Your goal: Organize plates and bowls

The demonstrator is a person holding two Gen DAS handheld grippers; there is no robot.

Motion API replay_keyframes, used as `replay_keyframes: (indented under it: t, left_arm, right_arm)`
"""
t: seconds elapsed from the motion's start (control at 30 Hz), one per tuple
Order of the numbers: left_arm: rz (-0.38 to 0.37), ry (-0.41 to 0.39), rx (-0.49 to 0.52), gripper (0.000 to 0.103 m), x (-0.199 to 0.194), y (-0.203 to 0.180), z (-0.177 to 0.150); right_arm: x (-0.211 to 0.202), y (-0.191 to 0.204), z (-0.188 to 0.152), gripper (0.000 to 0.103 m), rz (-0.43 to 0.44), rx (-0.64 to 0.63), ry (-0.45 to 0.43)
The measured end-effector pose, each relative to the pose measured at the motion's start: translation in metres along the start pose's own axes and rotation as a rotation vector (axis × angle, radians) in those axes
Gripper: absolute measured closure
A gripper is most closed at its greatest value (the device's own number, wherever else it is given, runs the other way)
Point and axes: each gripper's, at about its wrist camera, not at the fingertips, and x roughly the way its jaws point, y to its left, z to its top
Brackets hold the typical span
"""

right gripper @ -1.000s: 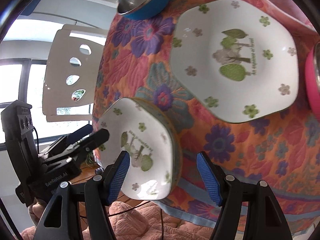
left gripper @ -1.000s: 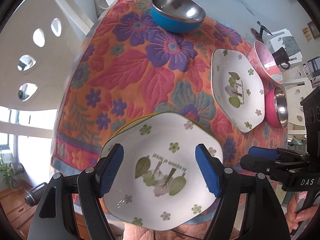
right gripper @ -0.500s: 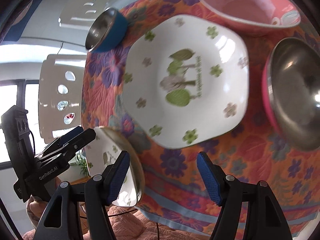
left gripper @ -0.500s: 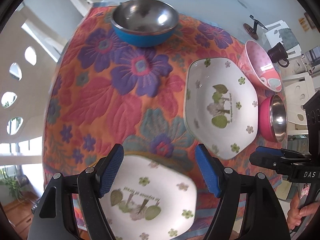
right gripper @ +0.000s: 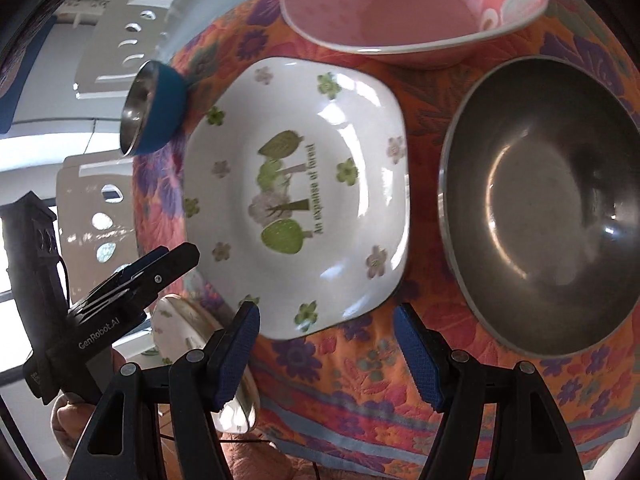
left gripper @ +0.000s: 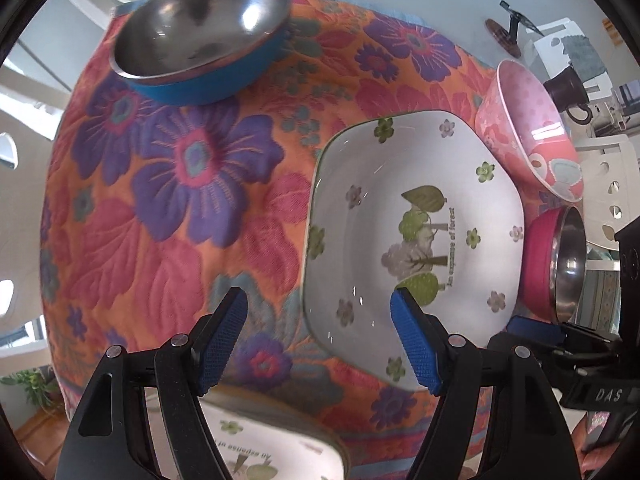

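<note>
A white flowered plate lies on the floral tablecloth; it also shows in the right wrist view. A second matching plate lies at the near table edge, under my left gripper, which is open and empty above the cloth. My right gripper is open and empty over the first plate's near rim. A blue steel bowl stands at the far side. A pink patterned bowl and a pink steel bowl stand to the right.
The second plate overhangs the near table edge at the left. White chairs with oval cutouts stand beyond the table. A dark mug sits on white furniture at the far right.
Both grippers have moved forward over the table. The near plate has slid to the bottom of the left view, and the middle plate and the pink bowls now loom larger.
</note>
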Motion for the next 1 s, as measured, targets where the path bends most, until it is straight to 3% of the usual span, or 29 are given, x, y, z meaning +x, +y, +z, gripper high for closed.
replay_keyframes:
  t: [0.13, 0.53, 0.77, 1.0]
  left_arm:
    - [0.007, 0.018, 0.005, 0.031, 0.009, -0.004, 0.007]
    - [0.002, 0.051, 0.013, 0.032, 0.028, -0.003, 0.020]
    - [0.008, 0.052, 0.025, 0.035, 0.043, -0.010, 0.034]
    - [0.018, 0.037, 0.056, 0.035, 0.057, -0.026, 0.043]
  right_arm:
    - [0.004, 0.000, 0.005, 0.035, 0.018, 0.006, 0.009]
    - [0.019, 0.023, 0.013, 0.034, -0.188, -0.007, -0.008]
    - [0.023, 0.029, 0.020, 0.034, -0.238, -0.012, -0.049]
    - [0.027, 0.040, 0.031, 0.024, -0.245, -0.058, -0.087]
